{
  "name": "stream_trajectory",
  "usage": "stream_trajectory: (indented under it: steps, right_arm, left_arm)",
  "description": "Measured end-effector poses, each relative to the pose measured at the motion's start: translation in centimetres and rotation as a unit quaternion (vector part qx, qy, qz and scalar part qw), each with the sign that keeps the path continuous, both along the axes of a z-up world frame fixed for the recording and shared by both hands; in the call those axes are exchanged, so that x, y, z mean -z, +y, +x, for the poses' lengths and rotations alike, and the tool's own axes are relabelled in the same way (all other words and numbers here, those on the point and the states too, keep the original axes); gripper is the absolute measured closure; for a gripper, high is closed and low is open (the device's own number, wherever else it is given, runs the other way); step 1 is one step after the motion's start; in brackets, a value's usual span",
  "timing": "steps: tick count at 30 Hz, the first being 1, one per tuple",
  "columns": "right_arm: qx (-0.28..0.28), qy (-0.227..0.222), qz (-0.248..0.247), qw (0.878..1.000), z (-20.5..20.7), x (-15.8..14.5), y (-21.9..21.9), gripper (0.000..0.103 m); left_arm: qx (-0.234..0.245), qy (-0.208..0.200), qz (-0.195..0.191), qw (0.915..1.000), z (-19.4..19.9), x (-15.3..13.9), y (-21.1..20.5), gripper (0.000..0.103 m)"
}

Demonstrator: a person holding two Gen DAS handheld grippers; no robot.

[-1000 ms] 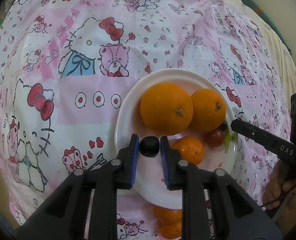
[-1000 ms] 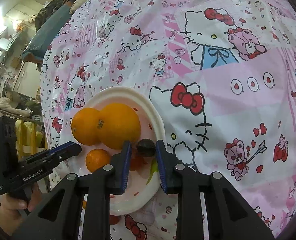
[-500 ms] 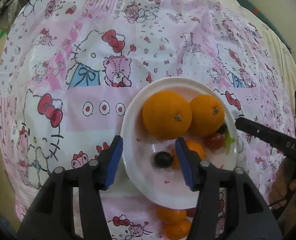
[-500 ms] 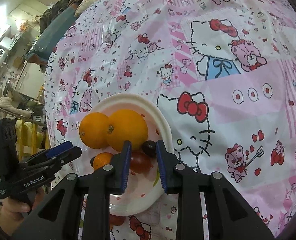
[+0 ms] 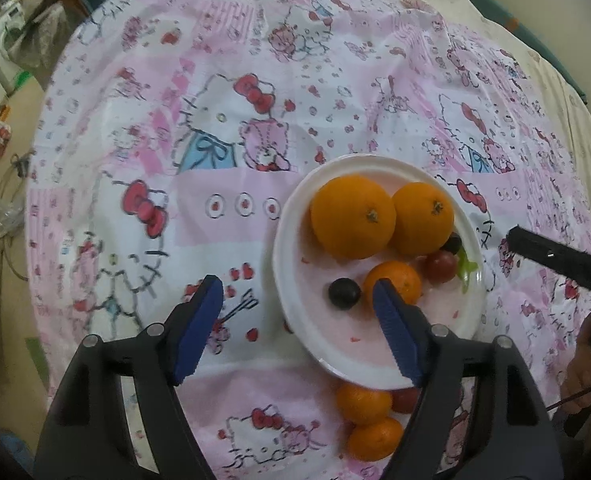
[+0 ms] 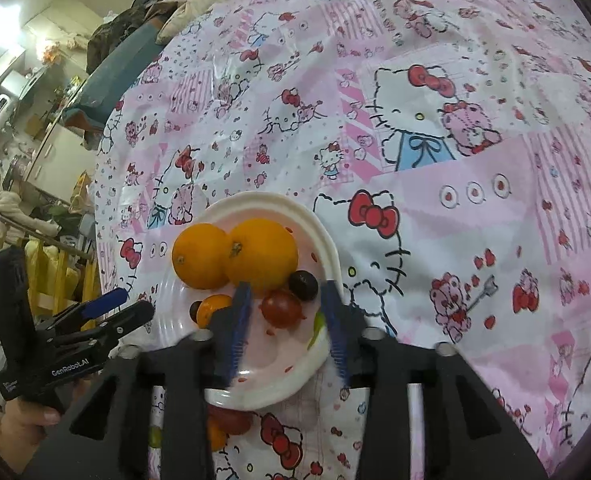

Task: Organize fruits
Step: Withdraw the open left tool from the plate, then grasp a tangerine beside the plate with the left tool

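A white plate (image 5: 291, 248) on the pink cartoon-print cloth holds two large oranges (image 5: 353, 216), a small tangerine (image 5: 395, 280), a dark grape (image 5: 344, 292), a second dark grape (image 5: 452, 243) and a red cherry tomato (image 5: 441, 266). My left gripper (image 5: 295, 300) is open and empty, raised above the plate's near-left rim. My right gripper (image 6: 285, 304) is open above the plate (image 6: 255, 204), with the cherry tomato (image 6: 281, 308) and a dark grape (image 6: 303, 285) lying between its fingers, untouched.
Two small tangerines (image 5: 365, 402) and a red tomato (image 5: 405, 398) lie on the cloth just off the plate's near rim. The cloth (image 5: 215, 160) spreads wide to the left and far side. Furniture and clutter (image 6: 27, 120) stand beyond the table's edge.
My left gripper opened, let the dark grape go onto the plate and drew back upward. My right gripper opened, dropping its dark grape on the plate, and rose slightly.
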State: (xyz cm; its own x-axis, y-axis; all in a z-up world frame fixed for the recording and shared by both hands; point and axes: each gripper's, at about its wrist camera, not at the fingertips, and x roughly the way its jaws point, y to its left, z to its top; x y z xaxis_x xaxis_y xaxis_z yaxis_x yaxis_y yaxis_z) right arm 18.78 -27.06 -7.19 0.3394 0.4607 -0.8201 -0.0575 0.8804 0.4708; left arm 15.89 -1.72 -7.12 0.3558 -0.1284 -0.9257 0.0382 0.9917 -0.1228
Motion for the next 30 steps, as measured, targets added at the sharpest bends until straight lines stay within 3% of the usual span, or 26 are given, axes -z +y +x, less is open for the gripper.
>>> stream_trajectory:
  steps: [12, 20, 30]
  right_arm:
    - [0.030, -0.003, 0.015, 0.999, -4.3, -1.6, -0.8, 0.023]
    - [0.047, -0.002, 0.027, 0.999, -7.5, -2.0, -1.1, 0.021]
    - [0.041, -0.005, 0.004, 0.999, -8.7, -1.5, -0.9, 0.021]
  left_arm:
    - [0.023, 0.001, 0.001, 0.9997, -3.9, -1.5, 0.2, 0.029]
    - [0.015, 0.027, -0.015, 0.9994, -6.2, -0.3, 0.4, 0.029]
    - [0.055, 0.062, -0.021, 0.9963, -6.4, 2.1, -2.9, 0.029]
